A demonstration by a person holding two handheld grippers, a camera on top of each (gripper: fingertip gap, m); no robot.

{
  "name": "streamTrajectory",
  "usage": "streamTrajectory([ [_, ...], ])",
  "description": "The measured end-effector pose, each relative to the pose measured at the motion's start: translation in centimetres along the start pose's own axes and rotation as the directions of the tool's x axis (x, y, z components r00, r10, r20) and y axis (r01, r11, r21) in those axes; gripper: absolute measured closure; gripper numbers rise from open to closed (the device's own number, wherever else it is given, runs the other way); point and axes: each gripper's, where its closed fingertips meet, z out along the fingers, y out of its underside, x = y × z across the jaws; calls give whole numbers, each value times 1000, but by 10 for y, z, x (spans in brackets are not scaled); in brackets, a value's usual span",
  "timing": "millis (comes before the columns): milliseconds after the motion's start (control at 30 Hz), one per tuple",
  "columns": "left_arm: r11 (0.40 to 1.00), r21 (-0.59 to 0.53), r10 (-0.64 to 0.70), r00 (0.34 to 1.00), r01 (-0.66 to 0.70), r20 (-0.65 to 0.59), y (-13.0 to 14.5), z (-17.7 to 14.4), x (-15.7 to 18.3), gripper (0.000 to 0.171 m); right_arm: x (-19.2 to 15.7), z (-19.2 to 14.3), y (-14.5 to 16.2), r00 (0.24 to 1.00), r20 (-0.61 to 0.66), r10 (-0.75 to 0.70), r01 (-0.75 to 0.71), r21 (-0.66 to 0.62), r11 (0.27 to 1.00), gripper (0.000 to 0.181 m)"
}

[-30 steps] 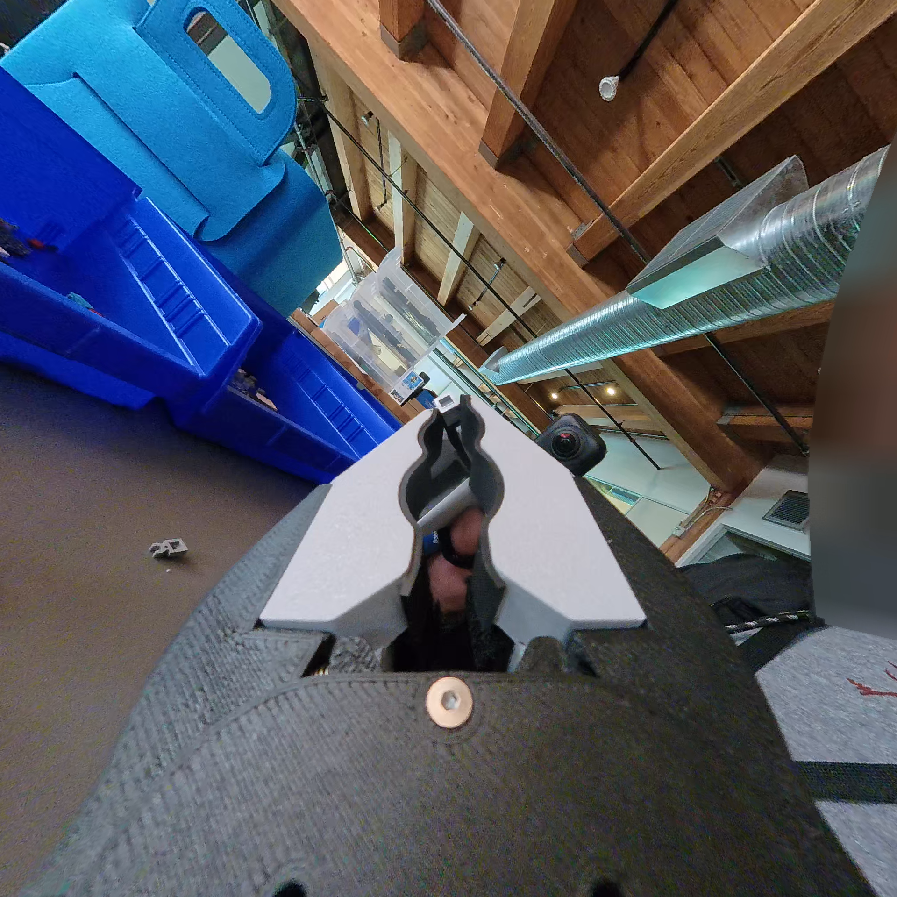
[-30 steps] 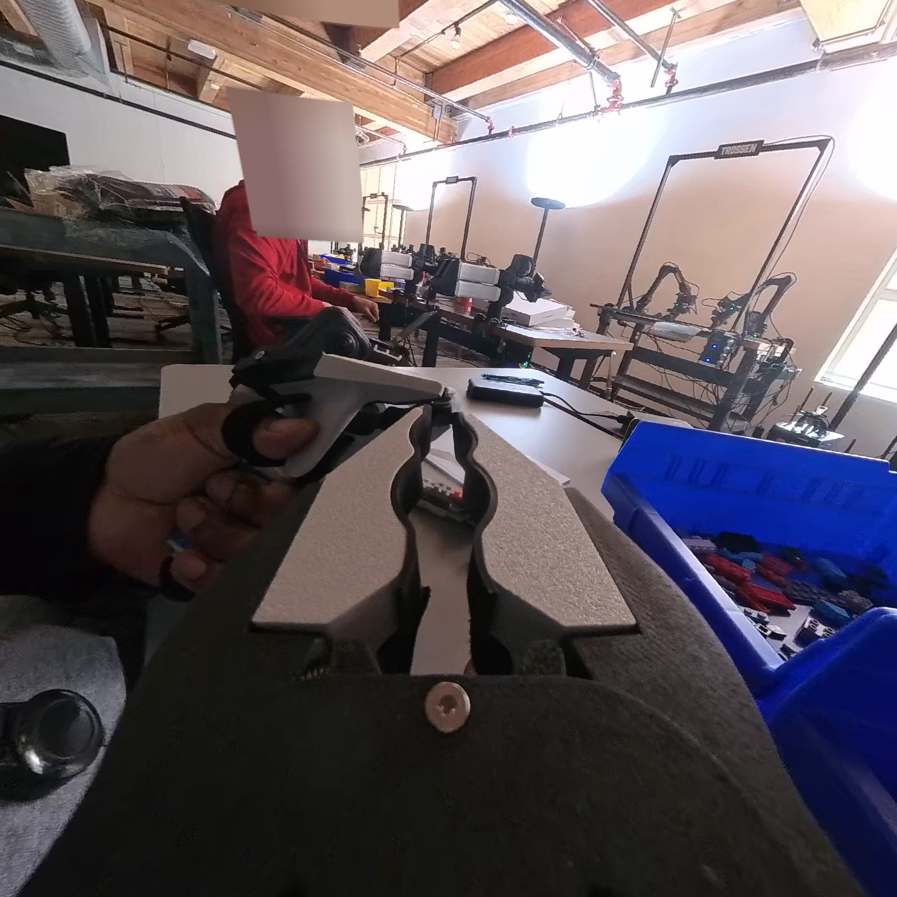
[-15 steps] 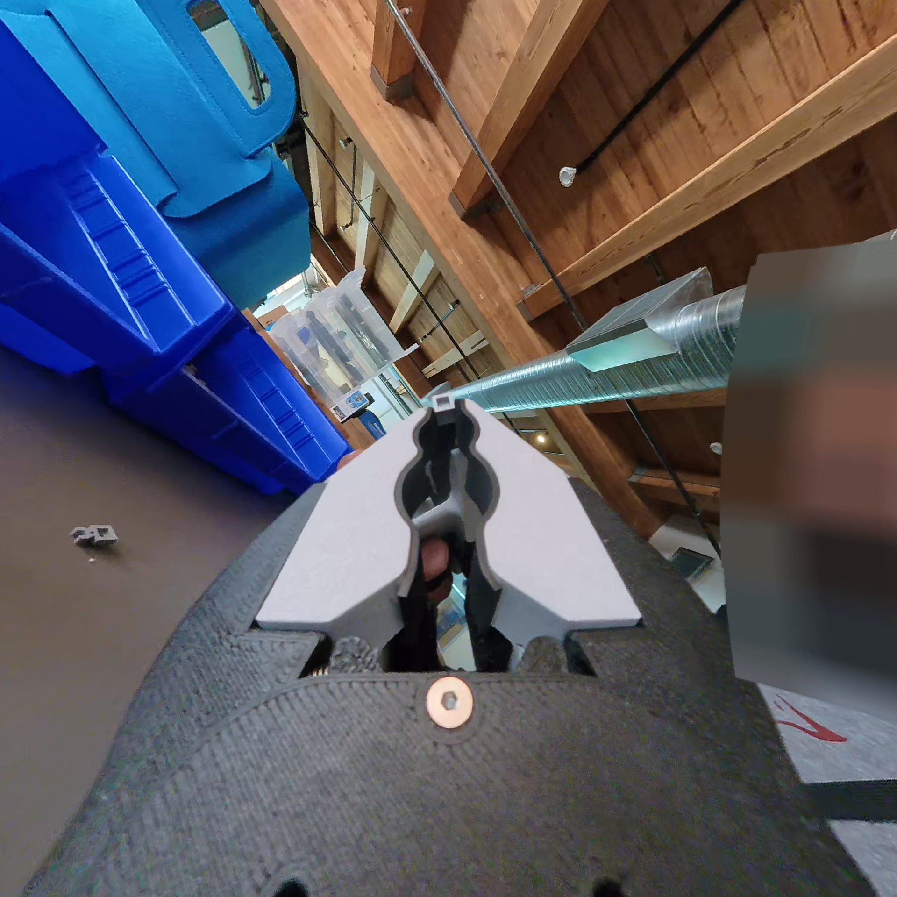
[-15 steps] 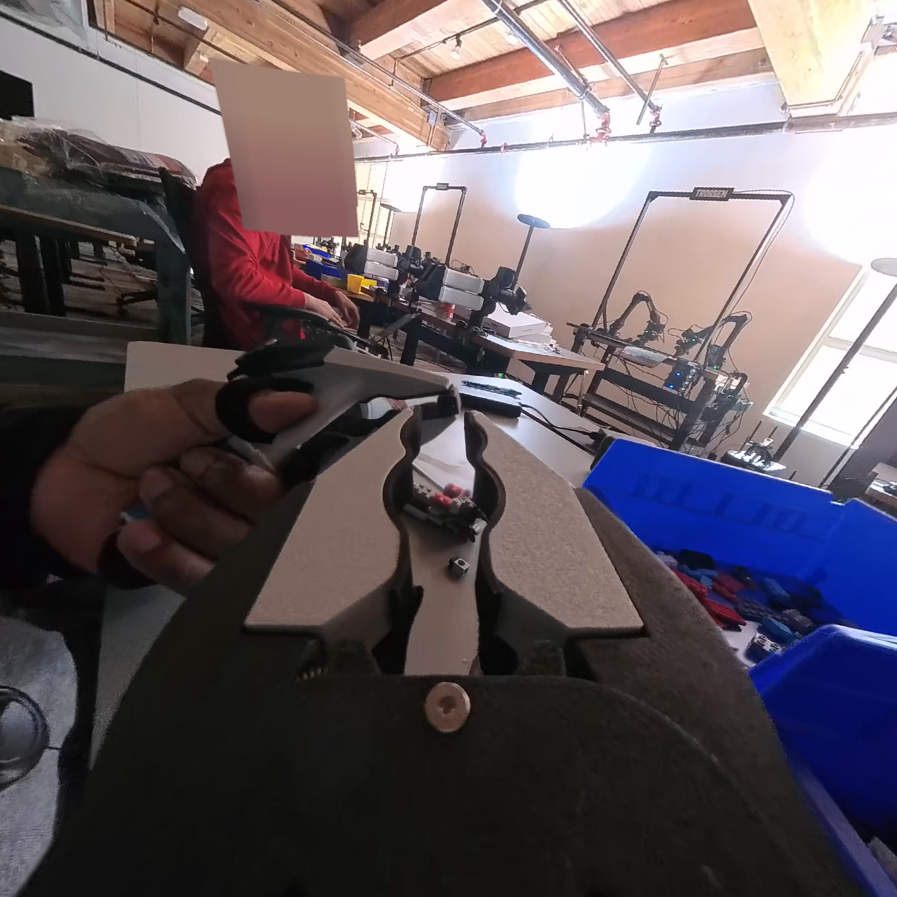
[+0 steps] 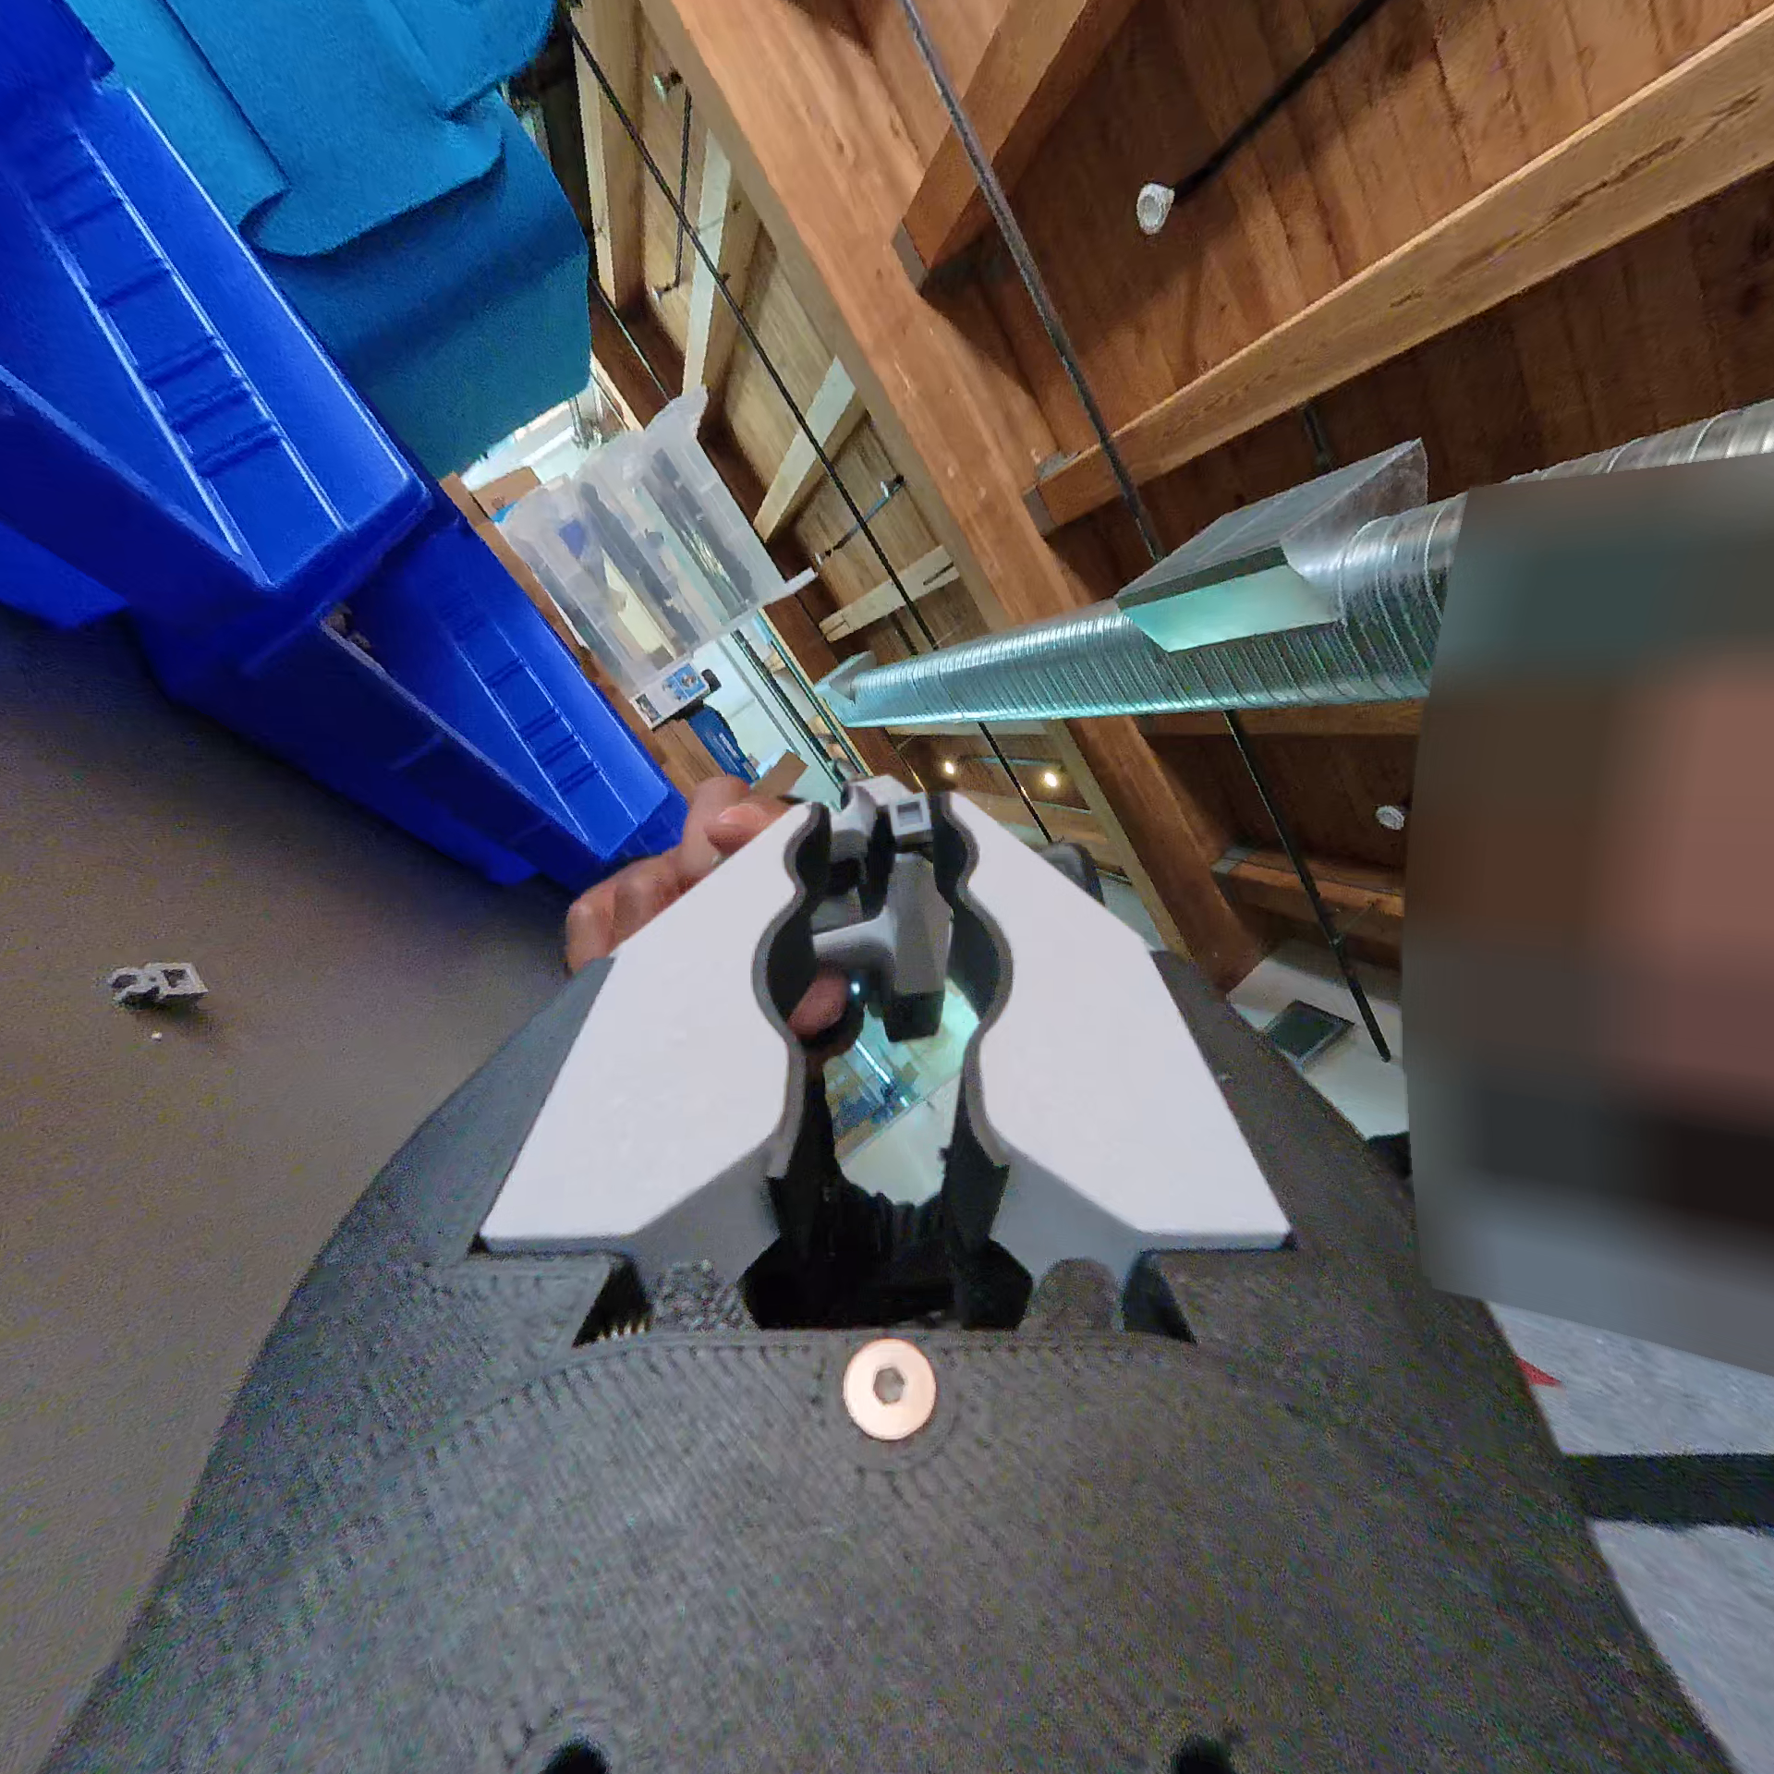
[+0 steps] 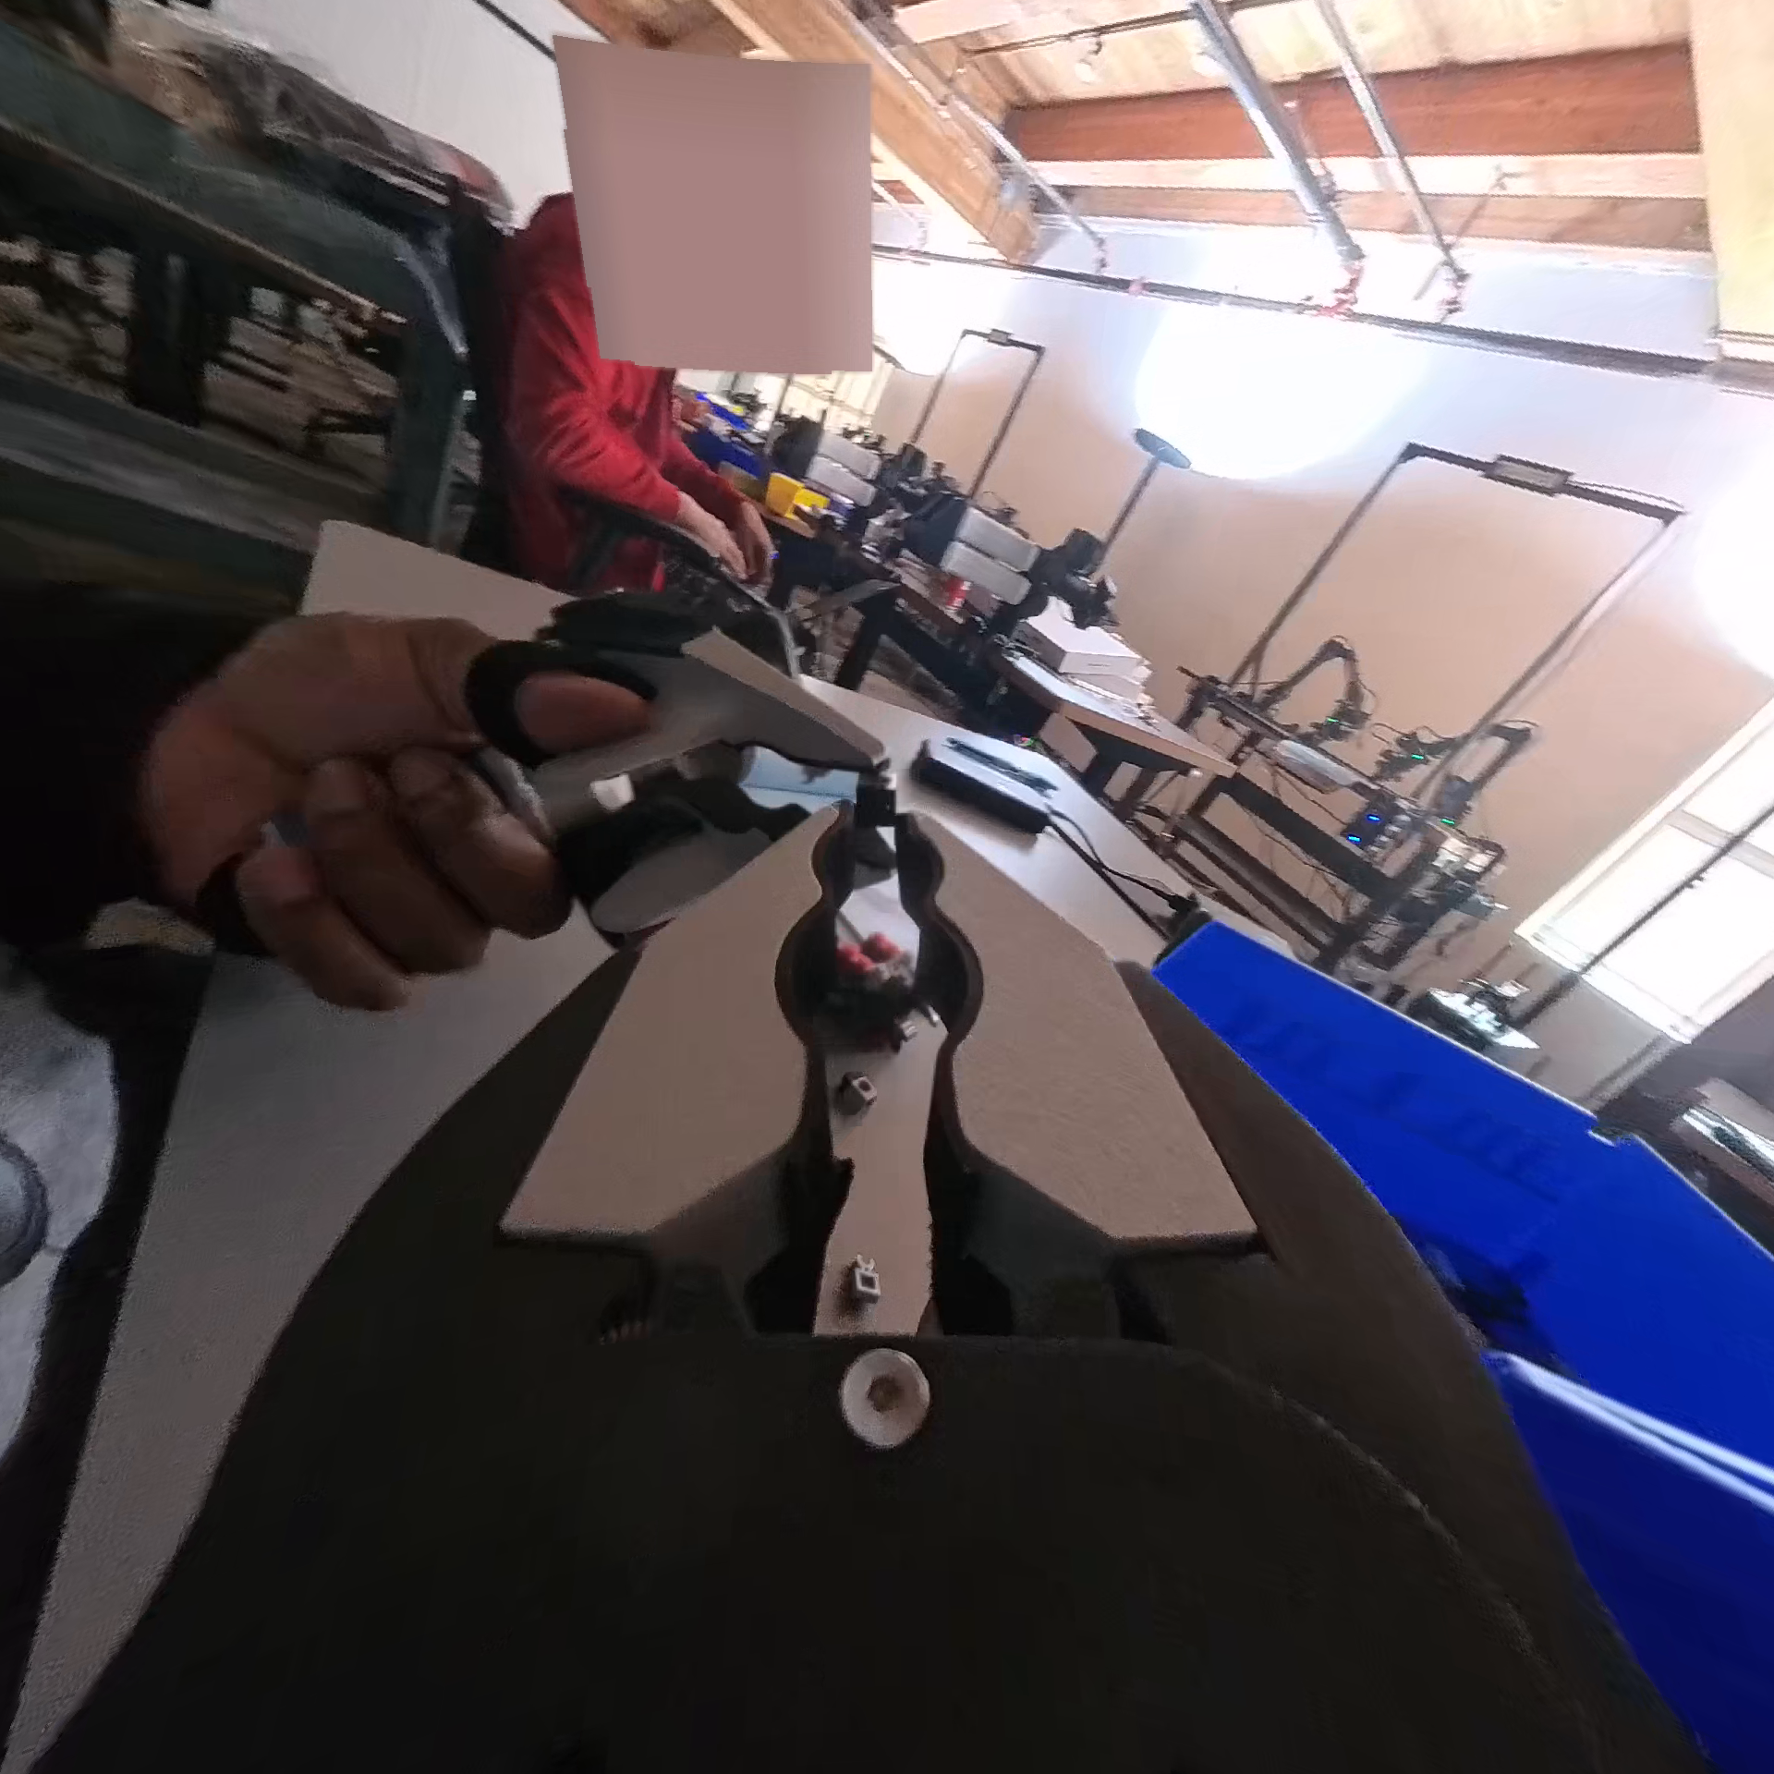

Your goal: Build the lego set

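Note:
In the left wrist view my left gripper (image 5: 878,816) points up toward the ceiling. Its jaws are nearly closed on a small grey lego piece (image 5: 907,816) at the tips. My right gripper's grey fingers (image 5: 898,946) show head-on through the gap, just beyond. In the right wrist view my right gripper (image 6: 875,824) is closed on a small dark lego piece (image 6: 875,802). The hand-held left gripper (image 6: 730,710) comes in from the left, and its tip touches that piece. A red and dark lego cluster (image 6: 869,960) lies on the table behind.
Blue bins (image 6: 1440,1152) stand at the right and show in the left wrist view (image 5: 288,480). Loose small grey pieces (image 6: 857,1094) lie on the table, one also in the left wrist view (image 5: 154,984). A dark flat device (image 6: 979,778) lies farther back. A person in red (image 6: 595,432) sits behind.
The two grippers have come together and their tips now meet. The left gripper has tilted further up, and the right gripper has risen over the table.

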Motion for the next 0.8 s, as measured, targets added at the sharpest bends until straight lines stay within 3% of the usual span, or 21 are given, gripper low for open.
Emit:
streamTrajectory([
  [333,972,-236,-10,1000,3,-29,19,-1,11,149,-17,-10,-1,932,362,-23,50,-66,997,172],
  [800,938,-346,-21,1000,12,-21,36,-2,8,164,-28,-15,3,854,520,-24,79,-85,993,172],
])
